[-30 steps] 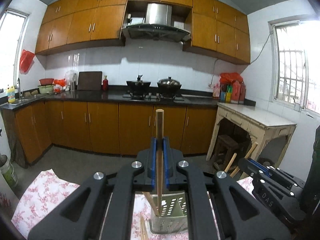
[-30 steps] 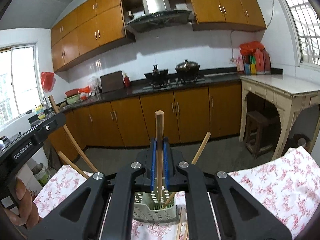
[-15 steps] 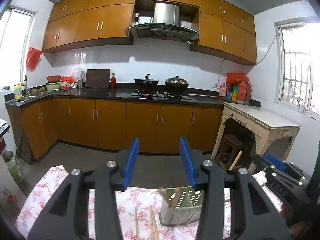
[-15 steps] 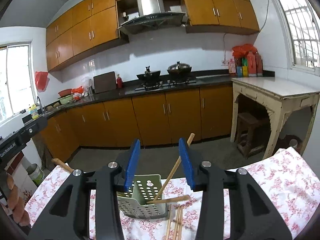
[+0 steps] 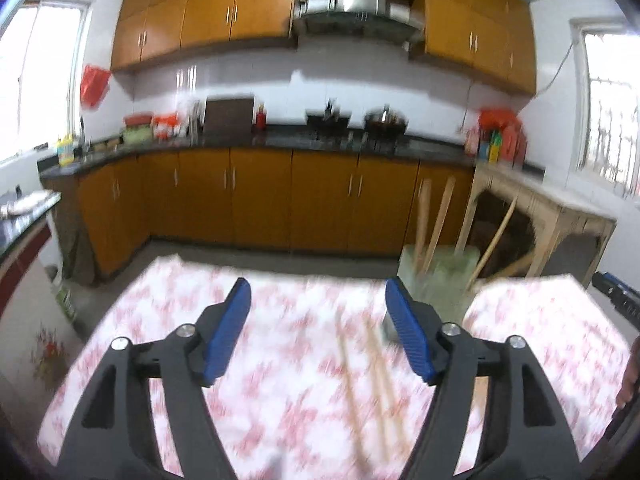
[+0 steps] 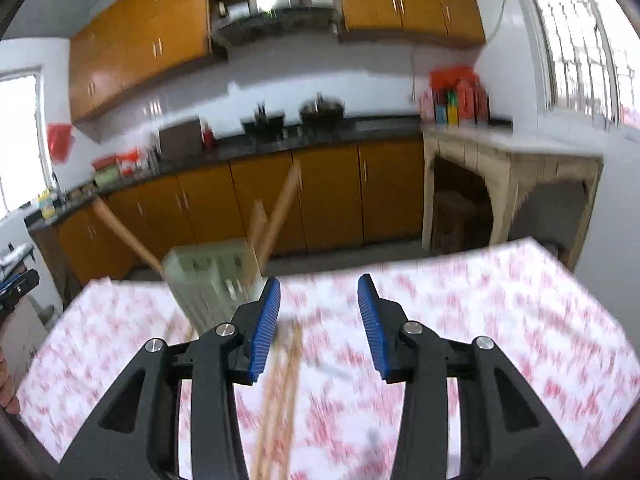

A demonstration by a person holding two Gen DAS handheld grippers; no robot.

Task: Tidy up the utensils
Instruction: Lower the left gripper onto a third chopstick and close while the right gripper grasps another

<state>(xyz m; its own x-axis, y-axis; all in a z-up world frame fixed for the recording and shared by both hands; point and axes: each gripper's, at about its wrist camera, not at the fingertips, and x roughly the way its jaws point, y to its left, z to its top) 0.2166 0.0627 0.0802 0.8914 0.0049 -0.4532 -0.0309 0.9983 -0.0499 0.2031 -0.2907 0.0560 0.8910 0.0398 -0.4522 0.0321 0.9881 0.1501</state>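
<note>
Both views are motion-blurred. The left gripper [image 5: 318, 330], jaws widening and empty, and the right gripper [image 6: 319, 322], jaws apart and empty, hover over loose chopsticks [image 6: 280, 384] on the flowered tablecloth [image 6: 500, 320], probably to collect them. Other chopsticks stand in the green holder [image 6: 208, 276] at the far edge; how many, I cannot tell.

Both views are smeared by motion. In the left wrist view the loose chopsticks [image 5: 362, 380] on the floral cloth [image 5: 280, 360] are pale streaks whose count cannot be told, and they run off the edge at six o'clock. The green holder [image 5: 440, 276] at two o'clock is a blur; its lower left corner sits behind a finger. In the right wrist view the holder [image 6: 208, 276] at ten o'clock shows no clear holes, and the chopsticks [image 6: 280, 392] below it merge together.
</note>
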